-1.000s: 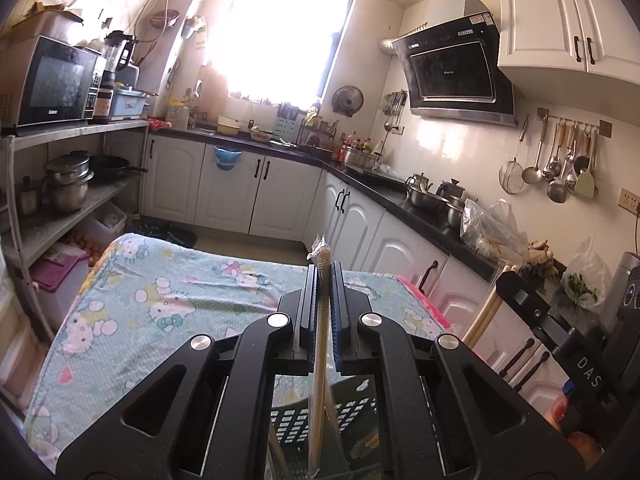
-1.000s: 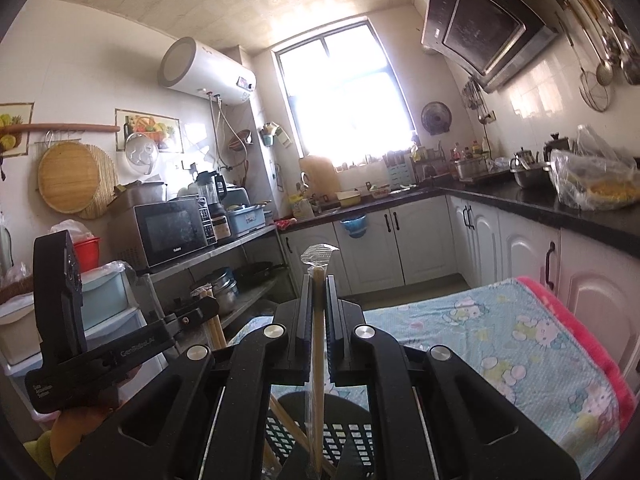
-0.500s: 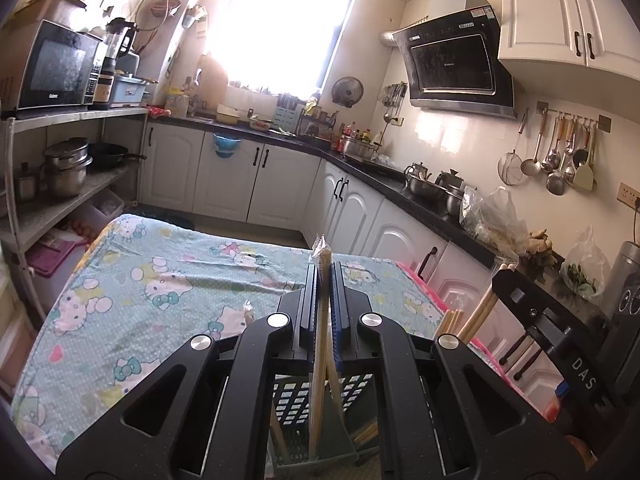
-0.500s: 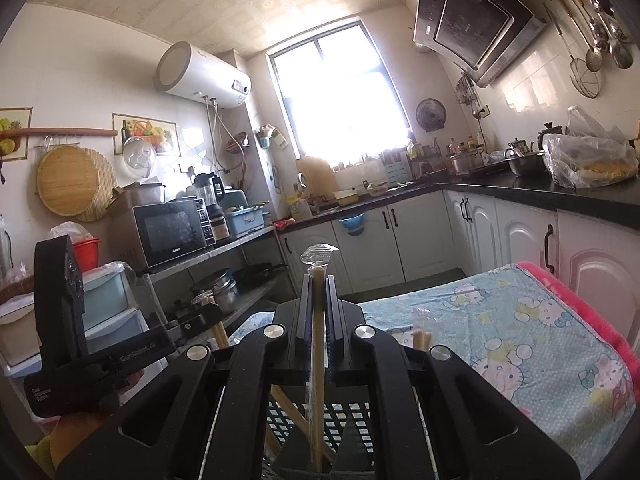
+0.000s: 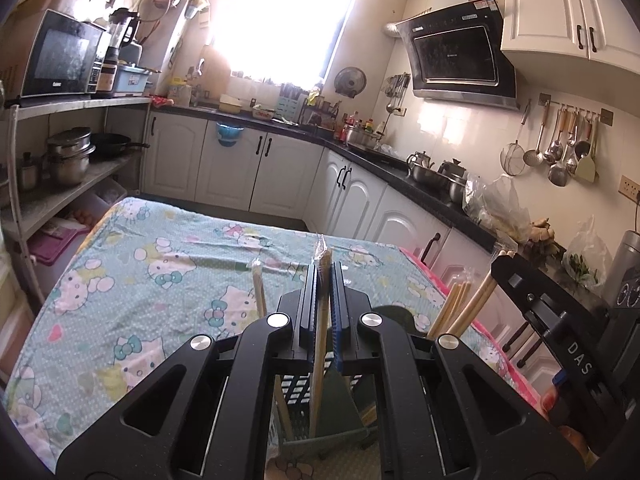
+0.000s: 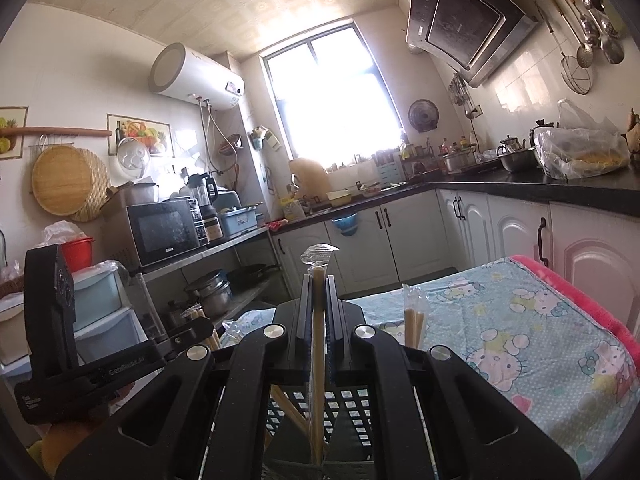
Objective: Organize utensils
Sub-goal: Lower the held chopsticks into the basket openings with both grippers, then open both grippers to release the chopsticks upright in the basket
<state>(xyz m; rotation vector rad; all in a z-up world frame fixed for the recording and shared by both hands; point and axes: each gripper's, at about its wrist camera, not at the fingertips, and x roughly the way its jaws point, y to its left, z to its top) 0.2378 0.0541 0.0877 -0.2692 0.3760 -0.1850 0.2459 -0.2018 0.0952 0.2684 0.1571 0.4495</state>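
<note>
You are pinching upright wrapped chopsticks [image 5: 321,320] in your left gripper [image 5: 323,280] and another wrapped pair [image 6: 318,344] in your right gripper [image 6: 319,292], jaws clamped nearly closed, above the slotted basket [image 6: 352,408].

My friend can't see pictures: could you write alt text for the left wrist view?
A black tool pinches plastic-wrapped chopsticks upright over a dark slotted basket on a cartoon-cat tablecloth, in a sunlit kitchen.
</note>
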